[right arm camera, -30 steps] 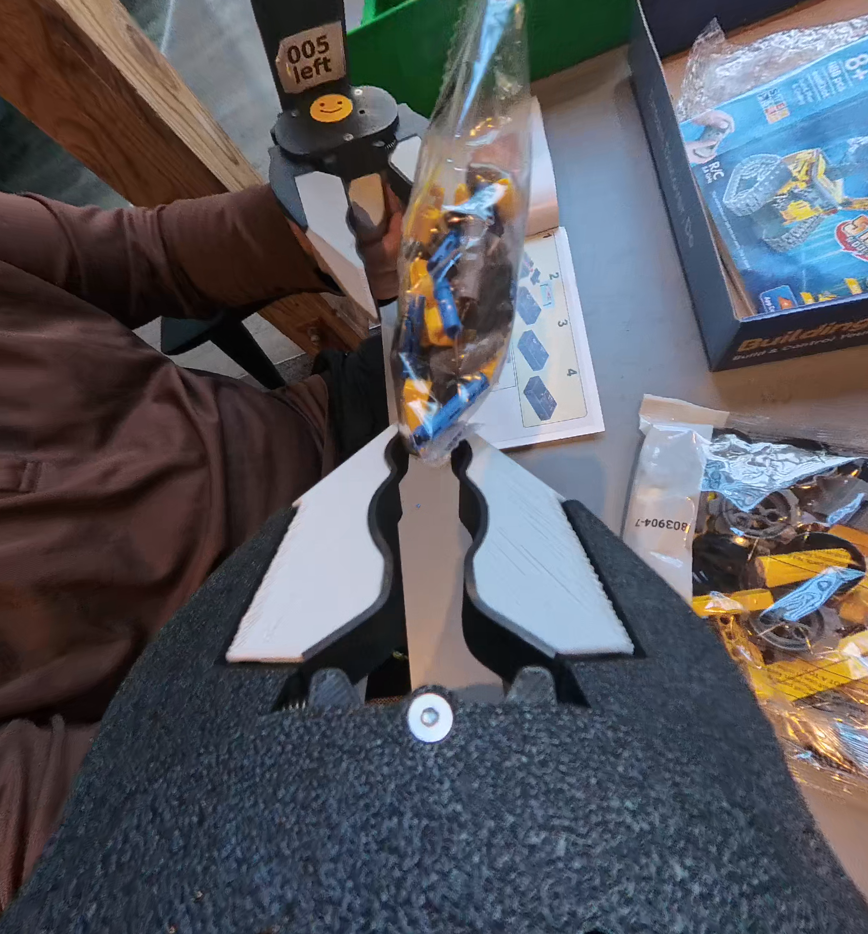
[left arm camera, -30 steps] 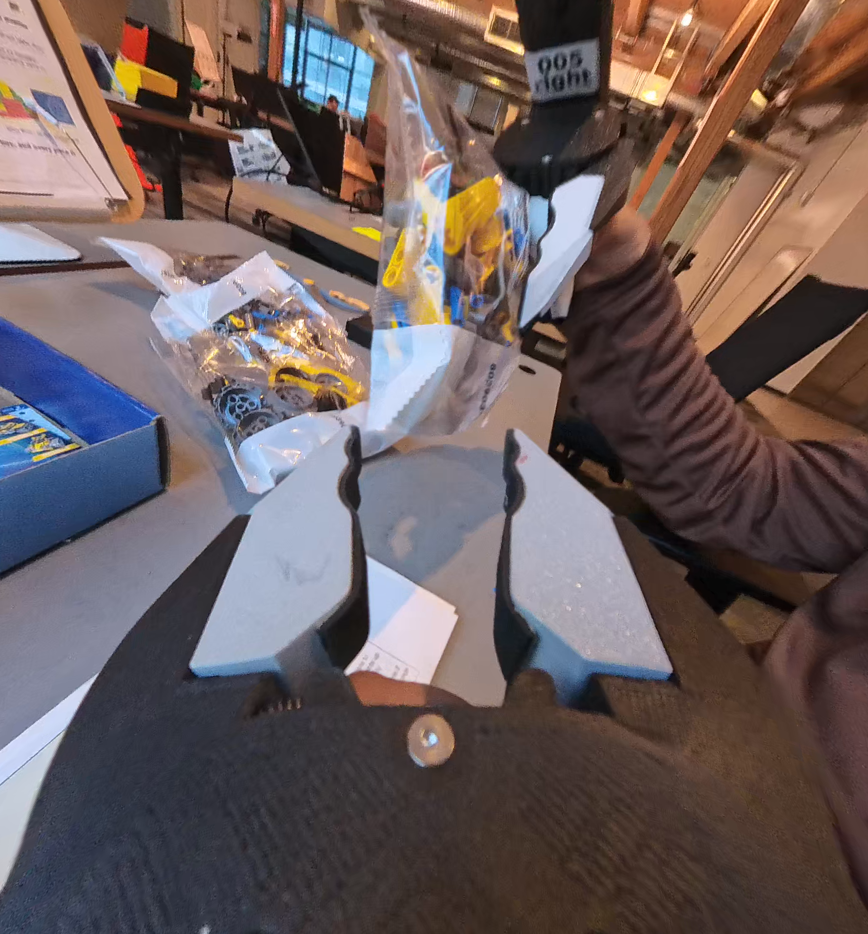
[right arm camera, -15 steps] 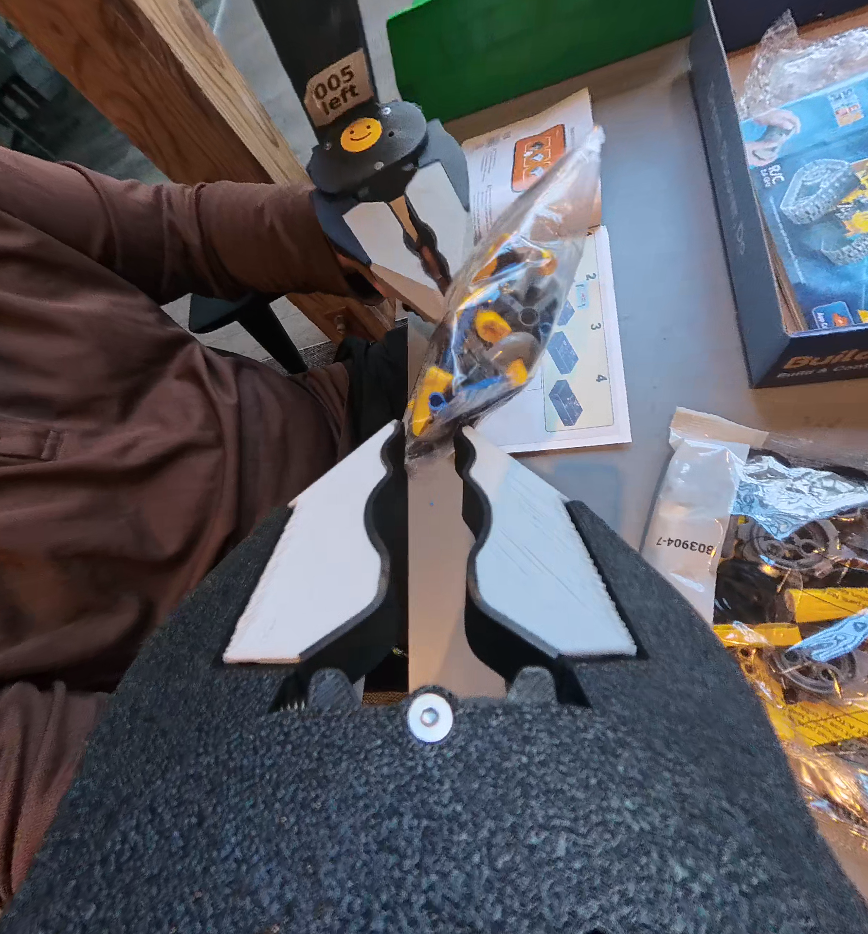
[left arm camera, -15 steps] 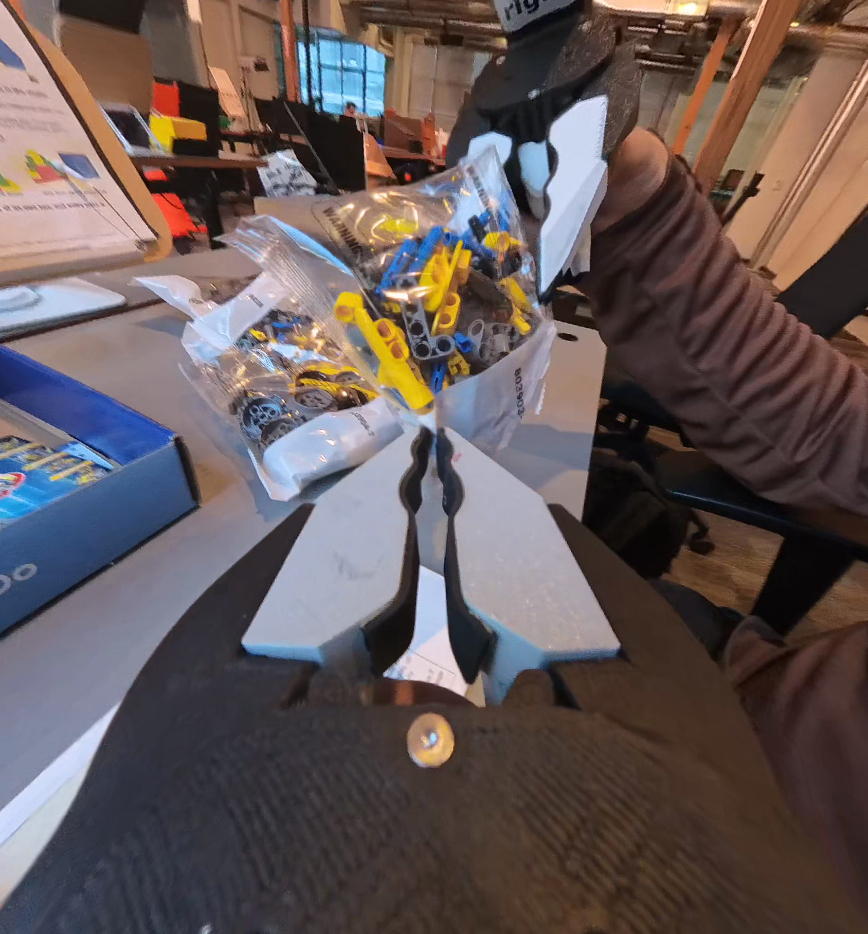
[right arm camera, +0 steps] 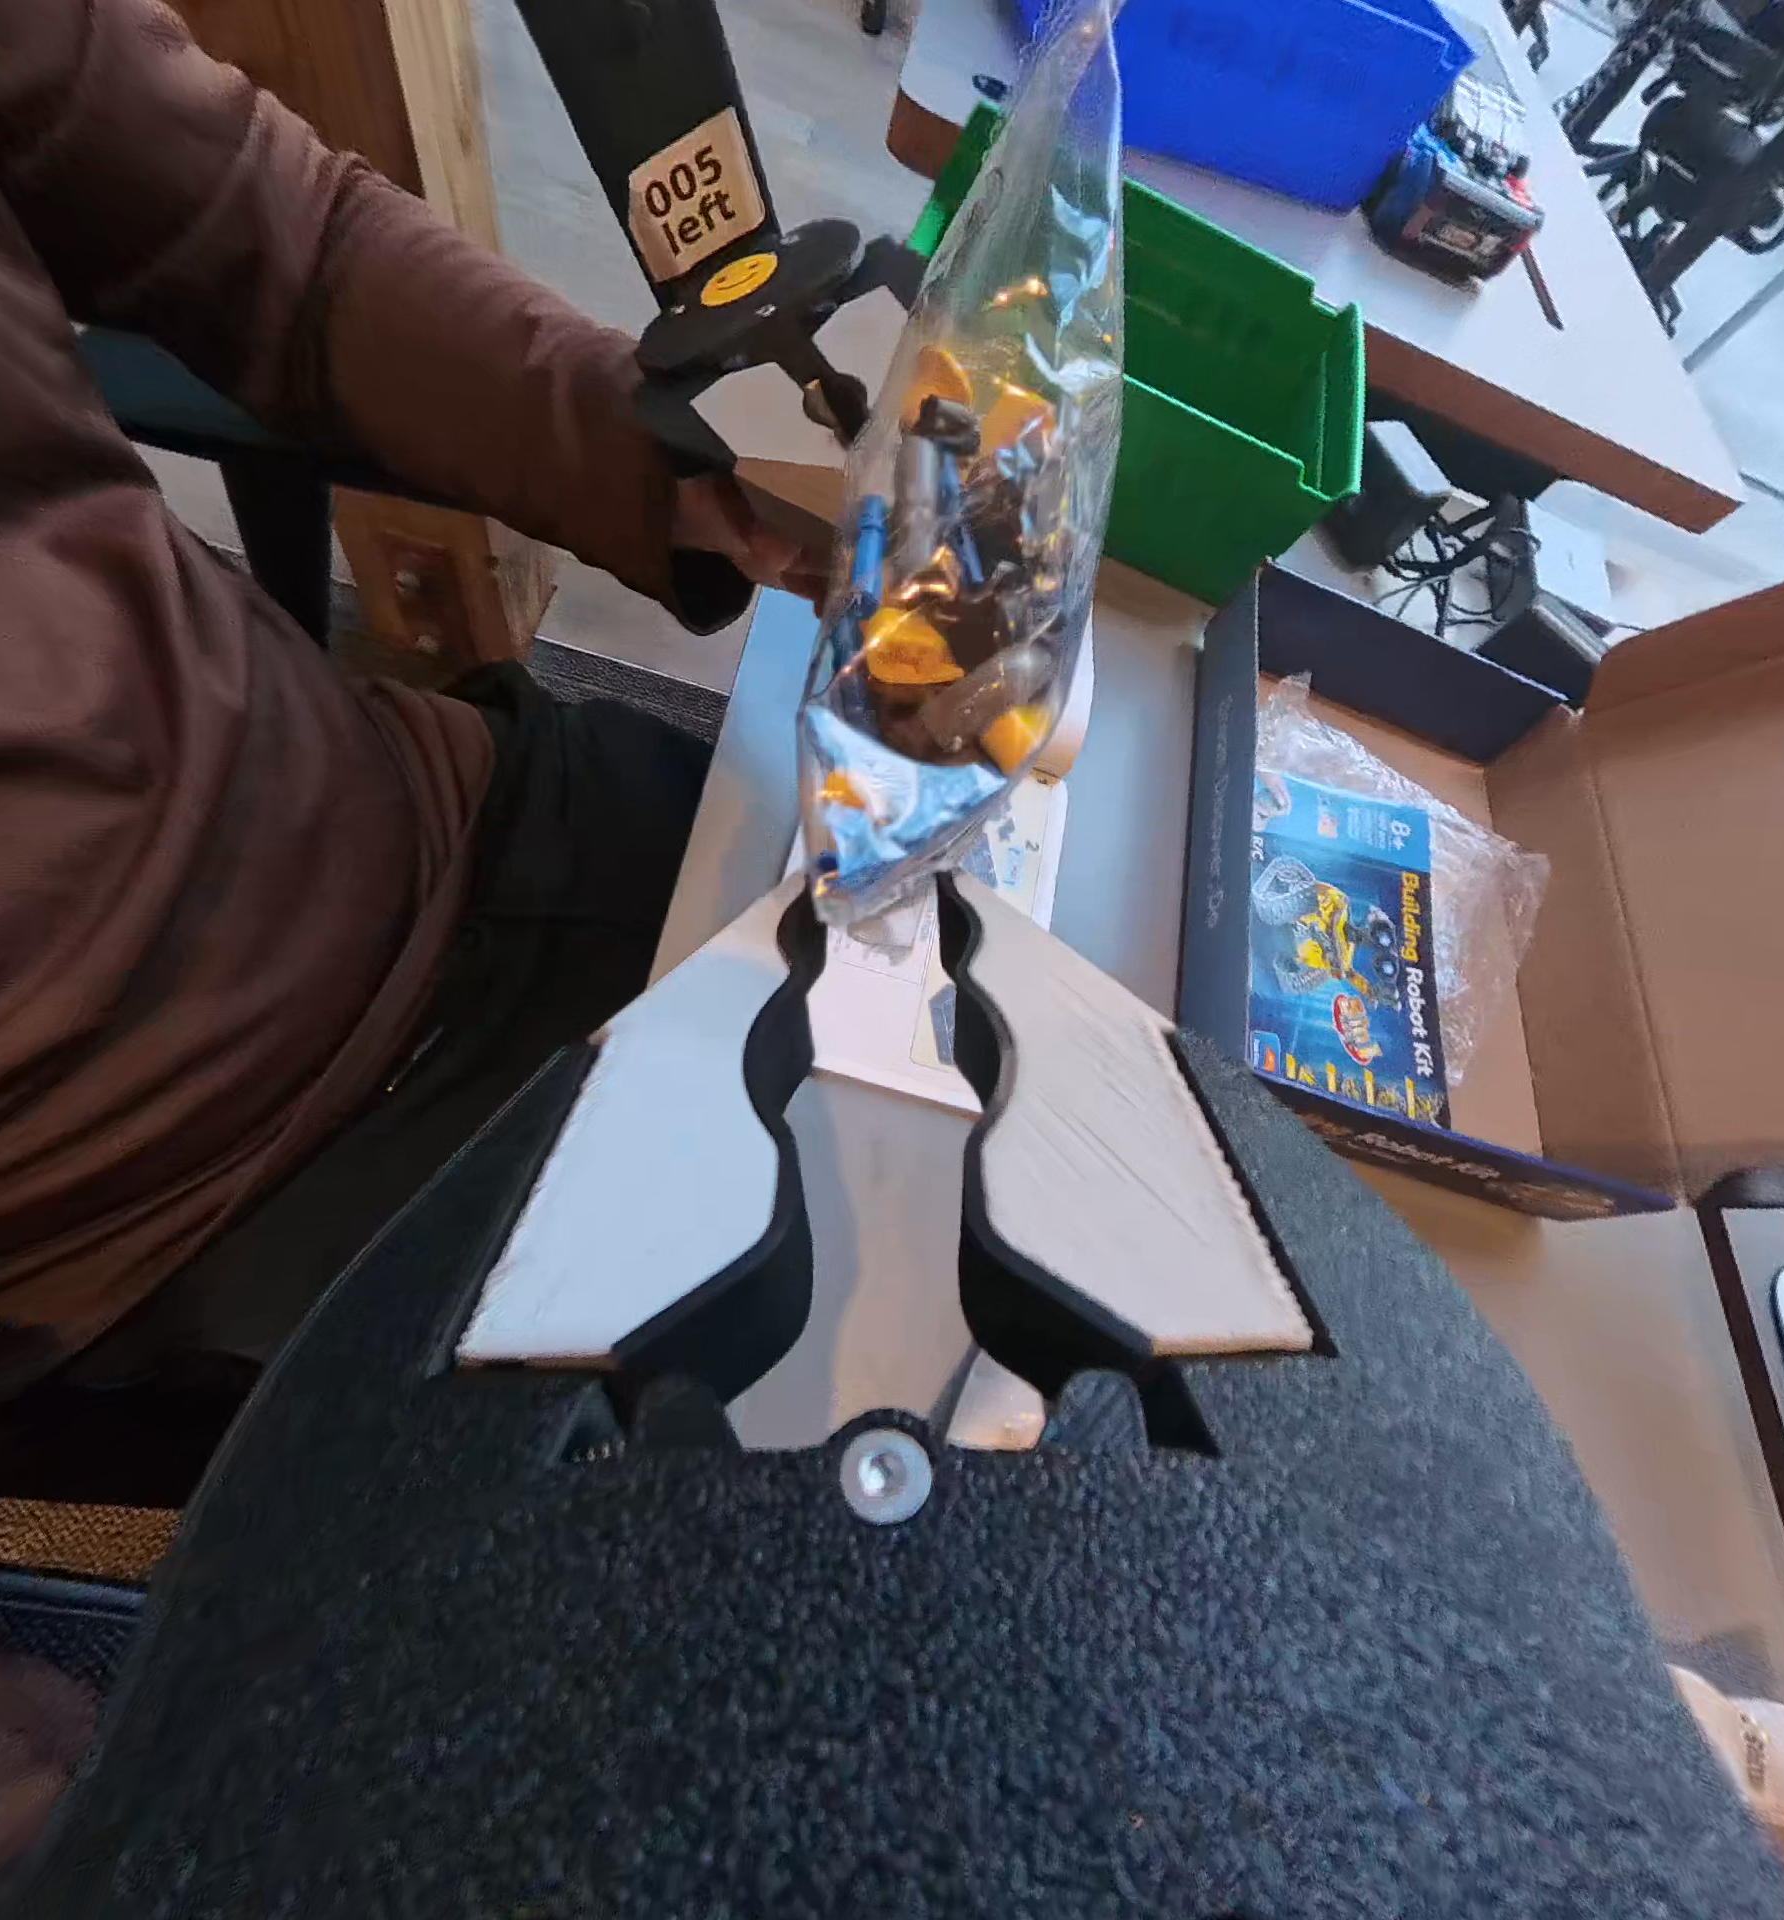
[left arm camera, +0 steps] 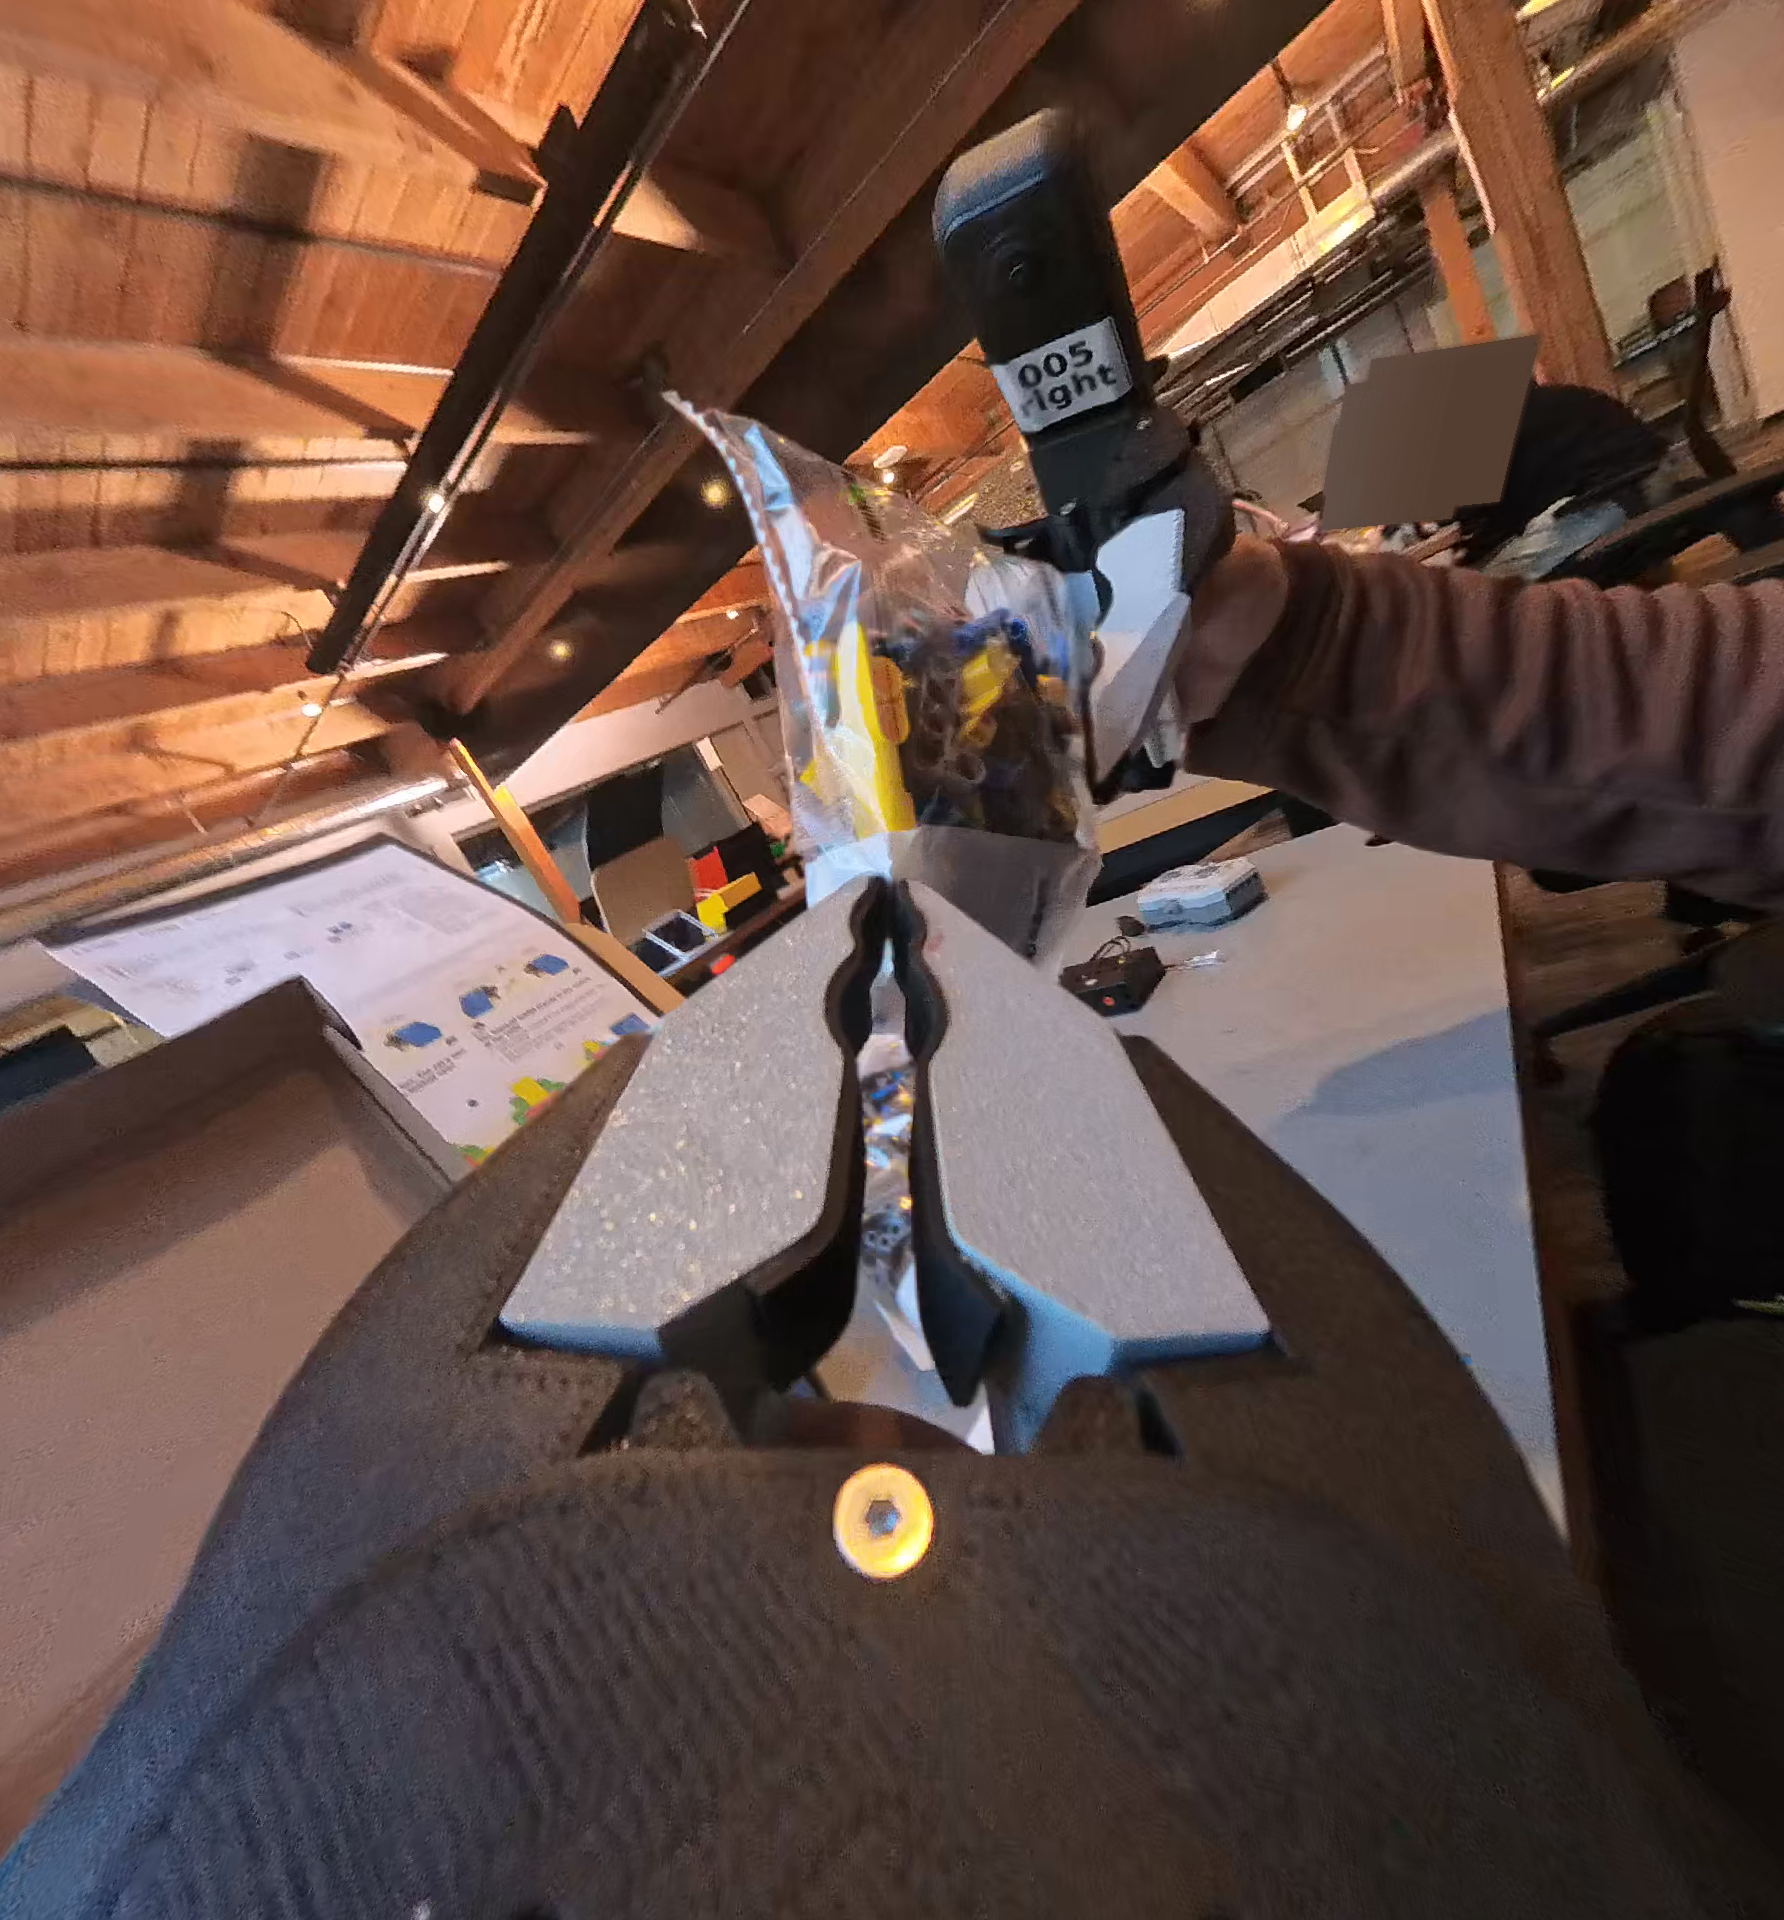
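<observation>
While the clear bag of small parts point(right arm camera: 971, 540) hangs in the air above the grey surface point(right arm camera: 1137, 665), both tools have hold of it. The left gripper point(left arm camera: 890, 899) has its fingers pressed almost together on the flat sealed strip at one end. The right gripper point(right arm camera: 877, 904) has its fingers drawn narrow around a bunched corner, with a slim gap left by the crumpled film. The yellow, blue and dark pieces sit heaped in the bag's middle, between the two holds, and the saw-toothed free end stands up loose. Both grips look sound because they bite on film and not on hard pieces. The left grip on the flat seam seems the firmer. The right grip on bunched plastic could slip if the load swings, so slow, level handling would suit it. Below lie an open box point(right arm camera: 1220, 831) with a printed booklet point(right arm camera: 1345, 935) inside, a paper sheet point(right arm camera: 898, 997) and, farther off, a green bin point(right arm camera: 1231, 416).
</observation>
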A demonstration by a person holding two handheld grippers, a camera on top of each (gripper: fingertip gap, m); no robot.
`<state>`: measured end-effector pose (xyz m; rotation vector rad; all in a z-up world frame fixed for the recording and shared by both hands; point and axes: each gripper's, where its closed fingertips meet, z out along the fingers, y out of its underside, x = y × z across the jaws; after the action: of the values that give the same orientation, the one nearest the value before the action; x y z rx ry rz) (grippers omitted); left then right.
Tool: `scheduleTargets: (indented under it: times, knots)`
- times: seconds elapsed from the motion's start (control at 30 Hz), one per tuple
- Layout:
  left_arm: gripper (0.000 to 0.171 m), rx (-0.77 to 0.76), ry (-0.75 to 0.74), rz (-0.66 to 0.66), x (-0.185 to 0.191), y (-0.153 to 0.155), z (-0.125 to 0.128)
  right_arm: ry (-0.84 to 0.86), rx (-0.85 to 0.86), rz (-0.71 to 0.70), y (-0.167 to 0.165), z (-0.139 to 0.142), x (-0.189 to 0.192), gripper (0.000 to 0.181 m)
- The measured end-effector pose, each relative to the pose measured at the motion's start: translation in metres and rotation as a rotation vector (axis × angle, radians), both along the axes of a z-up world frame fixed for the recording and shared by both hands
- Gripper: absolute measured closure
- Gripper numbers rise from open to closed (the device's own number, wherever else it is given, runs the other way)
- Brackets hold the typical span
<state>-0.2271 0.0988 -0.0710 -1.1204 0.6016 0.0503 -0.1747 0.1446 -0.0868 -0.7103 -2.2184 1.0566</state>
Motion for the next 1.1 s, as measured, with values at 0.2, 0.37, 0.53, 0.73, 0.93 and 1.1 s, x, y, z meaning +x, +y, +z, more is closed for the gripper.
scheduleTargets:
  times: [0.2, 0.37, 0.53, 0.73, 0.93, 1.1]
  knots:
    - [0.171, 0.064, -0.013, 0.009, 0.003, -0.012, 0.022, 0.032, -0.022, 0.0, -0.007, 0.005, -0.009, 0.146]
    - [0.171, -0.038, -0.103, -0.034, -0.004, -0.01, 0.021, 0.153, -0.005, 0.013, -0.008, 0.022, -0.011, 0.165]
    - [0.171, -0.468, -0.359, -0.123, -0.004, 0.022, -0.018, 0.127, -0.203, -0.112, 0.018, 0.041, -0.019, 0.168]
    - [0.171, -0.689, -0.45, -0.177, 0.013, 0.037, -0.063, -0.03, -0.173, -0.301, 0.036, 0.018, -0.038, 0.175]
    - [0.171, -0.719, -0.556, -0.191, 0.019, 0.046, -0.072, -0.103, -0.188, -0.379, 0.053, 0.004, -0.041, 0.176]
    - [0.171, -0.748, -0.563, -0.202, 0.03, 0.049, -0.081, -0.179, -0.213, -0.391, 0.058, -0.007, -0.036, 0.177]
